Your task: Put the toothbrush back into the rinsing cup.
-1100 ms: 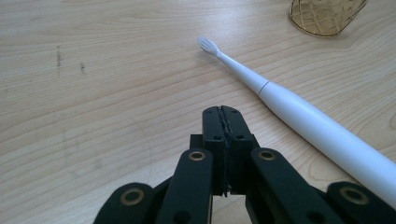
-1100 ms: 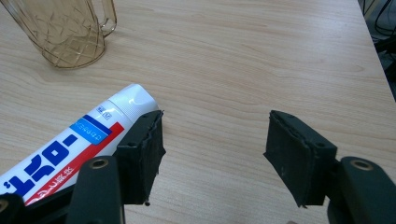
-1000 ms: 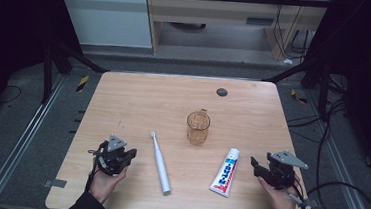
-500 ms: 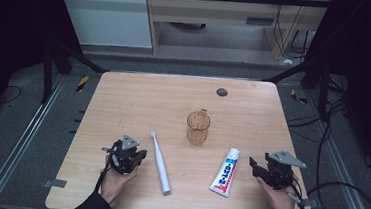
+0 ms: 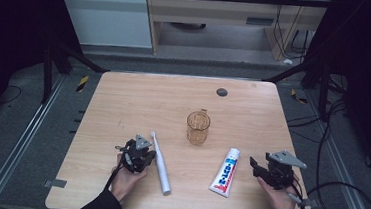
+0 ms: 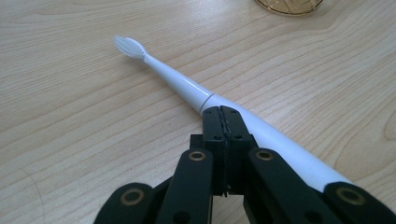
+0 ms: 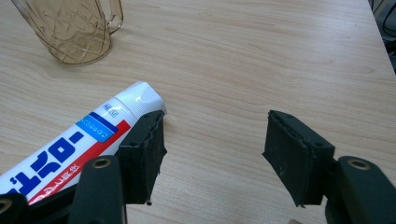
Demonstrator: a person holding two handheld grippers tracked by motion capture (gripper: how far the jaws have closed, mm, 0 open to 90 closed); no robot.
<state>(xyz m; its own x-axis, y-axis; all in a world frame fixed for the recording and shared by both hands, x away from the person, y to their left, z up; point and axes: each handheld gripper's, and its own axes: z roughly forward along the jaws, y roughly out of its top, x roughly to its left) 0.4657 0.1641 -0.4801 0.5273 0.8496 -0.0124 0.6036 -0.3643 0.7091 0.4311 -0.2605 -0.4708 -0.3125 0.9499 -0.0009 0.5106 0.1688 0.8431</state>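
The whole surface (image 5: 123, 99) is seen from above its near edge, facing forward and down. It is skimmed closely by both gripper views, and the cup (image 5: 197, 127) is shared.

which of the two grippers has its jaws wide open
The right gripper, beside the toothpaste tube: its jaws stand wide apart. The left gripper, next to the white toothbrush, has its jaws pressed together.

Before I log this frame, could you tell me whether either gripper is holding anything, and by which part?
Nothing is held. The left gripper is shut and empty beside the toothbrush; the right gripper is open with bare table between its jaws, next to the toothpaste tube.
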